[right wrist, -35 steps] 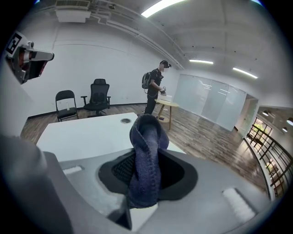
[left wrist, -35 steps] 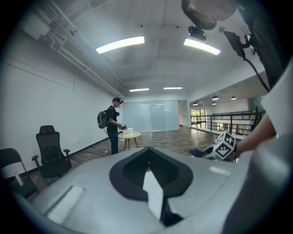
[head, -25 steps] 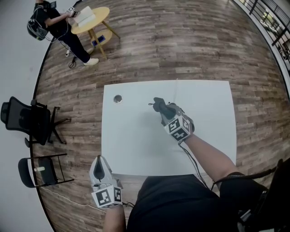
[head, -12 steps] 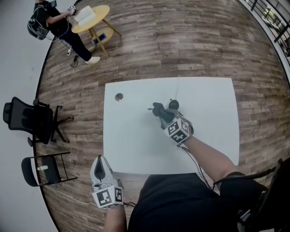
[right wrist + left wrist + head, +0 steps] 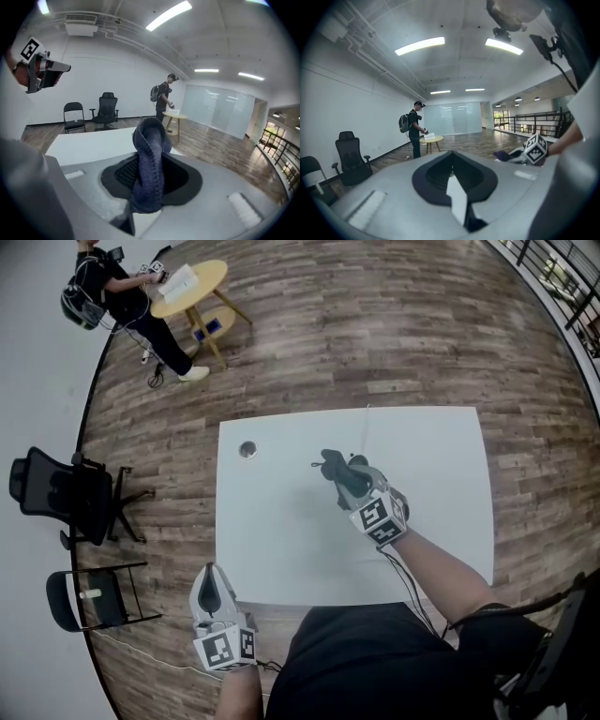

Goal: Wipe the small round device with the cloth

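Note:
My right gripper (image 5: 336, 473) is over the middle of the white table (image 5: 281, 540), shut on a dark blue cloth (image 5: 328, 464). The cloth bulges out of the jaws in the right gripper view (image 5: 150, 159) and hides what lies under it. Just right of the cloth, a sliver of a small round device (image 5: 359, 461) shows. A thin cable (image 5: 366, 427) runs from it to the table's far edge. My left gripper (image 5: 210, 572) hangs off the table's near edge at the left, shut and holding nothing.
A small round disc (image 5: 247, 449) sits near the table's far left corner. On the wooden floor to the left are an office chair (image 5: 56, 493) and a folding chair (image 5: 84, 596). A person with a backpack (image 5: 122, 292) stands by a round yellow table (image 5: 192, 282) far off.
The right gripper with the cloth shifted slightly over the table. The round device, plain beside the cloth half a second ago, is now mostly covered. The left gripper stayed put.

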Demonstrator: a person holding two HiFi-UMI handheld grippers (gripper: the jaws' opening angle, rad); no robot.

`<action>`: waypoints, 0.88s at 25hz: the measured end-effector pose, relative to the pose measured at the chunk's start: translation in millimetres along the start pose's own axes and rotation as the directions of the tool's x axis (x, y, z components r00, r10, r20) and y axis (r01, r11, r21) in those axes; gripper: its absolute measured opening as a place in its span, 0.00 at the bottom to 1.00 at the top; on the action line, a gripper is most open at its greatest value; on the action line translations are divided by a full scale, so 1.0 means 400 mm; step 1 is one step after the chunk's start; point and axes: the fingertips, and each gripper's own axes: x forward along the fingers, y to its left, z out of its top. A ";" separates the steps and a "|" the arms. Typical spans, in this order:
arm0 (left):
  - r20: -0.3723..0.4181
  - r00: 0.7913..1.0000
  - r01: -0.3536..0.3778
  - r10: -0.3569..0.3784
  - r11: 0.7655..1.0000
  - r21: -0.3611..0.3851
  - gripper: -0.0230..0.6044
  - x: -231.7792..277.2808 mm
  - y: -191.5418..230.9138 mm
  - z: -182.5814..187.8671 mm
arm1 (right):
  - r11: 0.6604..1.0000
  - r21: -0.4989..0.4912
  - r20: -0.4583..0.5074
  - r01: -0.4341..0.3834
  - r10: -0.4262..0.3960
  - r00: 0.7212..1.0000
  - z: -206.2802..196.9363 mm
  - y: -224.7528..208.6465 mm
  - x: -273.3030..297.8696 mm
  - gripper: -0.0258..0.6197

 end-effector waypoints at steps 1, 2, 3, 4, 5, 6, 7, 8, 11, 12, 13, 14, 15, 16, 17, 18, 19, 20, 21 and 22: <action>0.003 1.000 0.003 -0.003 1.000 0.002 0.04 0.001 -0.003 0.002 | 0.999 0.001 0.021 0.042 -0.042 0.999 0.017 -0.037 -0.007 0.21; 0.007 1.000 0.005 -0.005 1.000 0.004 0.04 0.002 -0.006 0.004 | 0.997 0.008 0.029 0.081 -0.081 0.996 0.023 -0.074 -0.009 0.21; 0.010 1.000 0.006 -0.006 1.000 0.005 0.04 0.002 -0.007 0.006 | 0.993 0.020 0.025 0.114 -0.114 0.993 0.019 -0.109 -0.006 0.21; 0.012 1.000 0.006 -0.006 1.000 0.007 0.04 0.001 -0.008 0.008 | 0.990 0.032 0.013 0.139 -0.139 0.990 0.008 -0.138 -0.002 0.21; 0.012 1.000 0.006 -0.006 1.000 0.009 0.04 -0.001 -0.008 0.010 | 0.987 0.045 -0.002 0.157 -0.157 0.988 -0.007 -0.161 0.002 0.21; 0.013 1.000 0.005 -0.005 1.000 0.010 0.04 -0.003 -0.008 0.011 | 0.984 0.055 -0.019 0.168 -0.167 0.986 -0.022 -0.177 0.005 0.21; 0.012 1.000 0.002 -0.002 1.000 0.011 0.04 -0.006 -0.007 0.011 | 0.983 0.063 -0.036 0.172 -0.170 0.985 -0.037 -0.186 0.009 0.21; 0.010 1.000 -0.001 0.001 1.000 0.013 0.04 -0.008 -0.004 0.011 | 0.983 0.069 -0.051 0.170 -0.167 0.985 -0.049 -0.189 0.014 0.21; 0.004 1.000 -0.012 0.012 1.000 0.007 0.04 -0.010 0.010 0.011 | 0.986 0.063 -0.068 0.155 -0.151 0.986 -0.051 -0.175 0.029 0.21; 0.005 1.000 -0.014 0.014 1.000 0.004 0.04 -0.011 0.012 0.011 | 0.987 0.054 -0.067 0.149 -0.146 0.987 -0.046 -0.168 0.034 0.21; 0.005 1.000 -0.016 0.016 1.000 0.002 0.04 -0.013 0.013 0.009 | 0.989 0.045 -0.066 0.143 -0.139 0.988 -0.042 -0.160 0.037 0.21; 0.006 1.000 -0.017 0.017 1.000 0.001 0.04 -0.015 0.012 0.007 | 0.990 0.036 -0.065 0.135 -0.132 0.989 -0.040 -0.152 0.039 0.21; 0.006 1.000 -0.016 0.016 1.000 0.001 0.04 -0.017 0.009 0.004 | 0.992 0.028 -0.065 0.127 -0.124 0.990 -0.041 -0.142 0.041 0.21; 0.007 1.000 -0.015 0.015 1.000 0.001 0.04 -0.019 0.006 0.003 | 0.993 0.021 -0.066 0.118 -0.116 0.991 -0.041 -0.133 0.042 0.21; 0.008 1.000 -0.014 0.014 1.000 0.001 0.04 -0.018 0.003 0.003 | 0.994 0.015 -0.067 0.109 -0.108 0.992 -0.040 -0.124 0.044 0.21; 0.008 1.000 -0.012 0.012 1.000 0.001 0.04 -0.016 0.001 0.003 | 0.995 0.007 -0.069 0.100 -0.099 0.993 -0.039 -0.116 0.046 0.21; 0.010 1.000 -0.008 0.008 1.000 0.000 0.04 -0.013 0.001 0.001 | 0.996 -0.002 -0.070 0.092 -0.092 0.993 -0.038 -0.106 0.049 0.21; 0.012 1.000 -0.004 0.004 1.000 -0.002 0.04 -0.011 0.004 -0.002 | 0.996 -0.011 -0.073 0.084 -0.084 0.994 -0.039 -0.093 0.055 0.21; 0.015 1.000 -0.002 0.002 1.000 -0.005 0.04 -0.011 0.014 -0.008 | 0.997 -0.020 -0.076 0.075 -0.076 0.994 -0.041 -0.075 0.065 0.21; 0.018 1.000 -0.006 0.006 1.000 -0.008 0.04 -0.013 0.030 -0.015 | 0.998 -0.027 -0.078 0.065 -0.067 0.995 -0.041 -0.052 0.082 0.21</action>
